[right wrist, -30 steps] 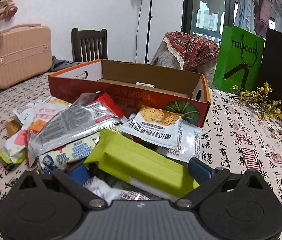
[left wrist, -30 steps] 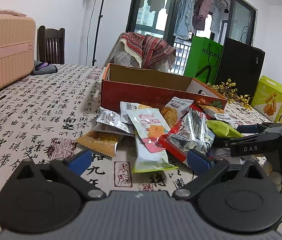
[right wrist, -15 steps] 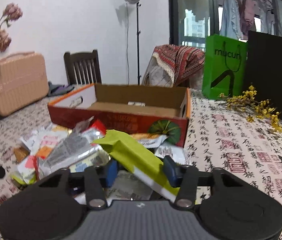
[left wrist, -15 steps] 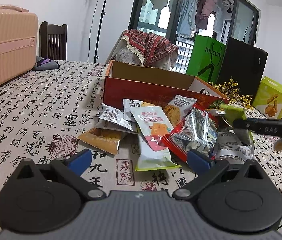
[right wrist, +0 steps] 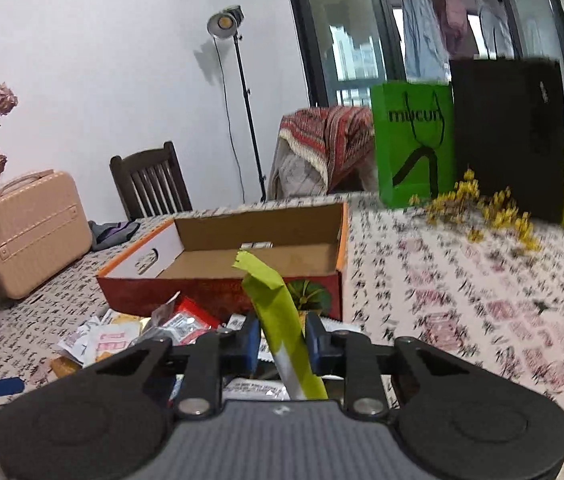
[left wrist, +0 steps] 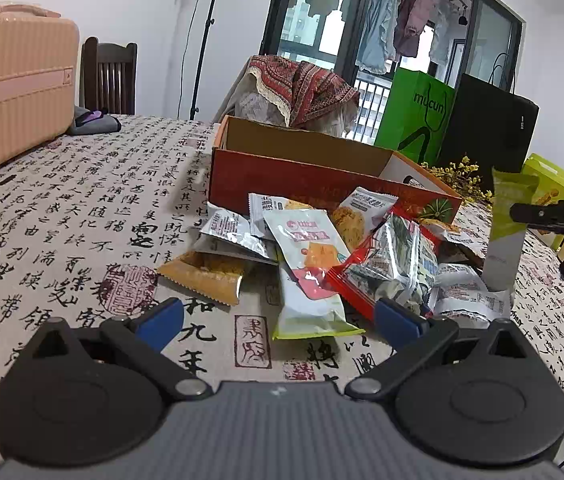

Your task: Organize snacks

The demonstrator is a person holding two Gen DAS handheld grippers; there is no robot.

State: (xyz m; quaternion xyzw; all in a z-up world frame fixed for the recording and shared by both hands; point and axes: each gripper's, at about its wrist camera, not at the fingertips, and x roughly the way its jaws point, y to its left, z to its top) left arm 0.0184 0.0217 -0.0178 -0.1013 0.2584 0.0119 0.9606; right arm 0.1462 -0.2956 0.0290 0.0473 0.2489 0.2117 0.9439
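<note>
A heap of snack packets (left wrist: 310, 256) lies on the calligraphy tablecloth in front of an open red cardboard box (left wrist: 302, 178). My right gripper (right wrist: 282, 340) has its jaws closing on a long green snack packet (right wrist: 278, 312), pads pressed on both sides. The packet is lifted off the heap and stands nearly upright. In the left wrist view the same green packet (left wrist: 508, 216) hangs at the right, pinched by the right gripper (left wrist: 518, 214). The box (right wrist: 218, 292) lies just beyond it, almost empty. My left gripper (left wrist: 278, 322) stands open, low over the cloth, nothing between its fingers.
A pink case (left wrist: 14, 84) and a dark chair (left wrist: 110, 76) stand at the far left. A green bag (left wrist: 418, 116), a black bag (left wrist: 490, 124), yellow flowers (right wrist: 494, 208) and a yellow-green carton (left wrist: 550, 184) line the far right. A draped chair (left wrist: 302, 88) stands behind the box.
The right gripper went from open around the green packet to shut on it, and raised it off the heap, turning it upright. The left gripper stayed put.
</note>
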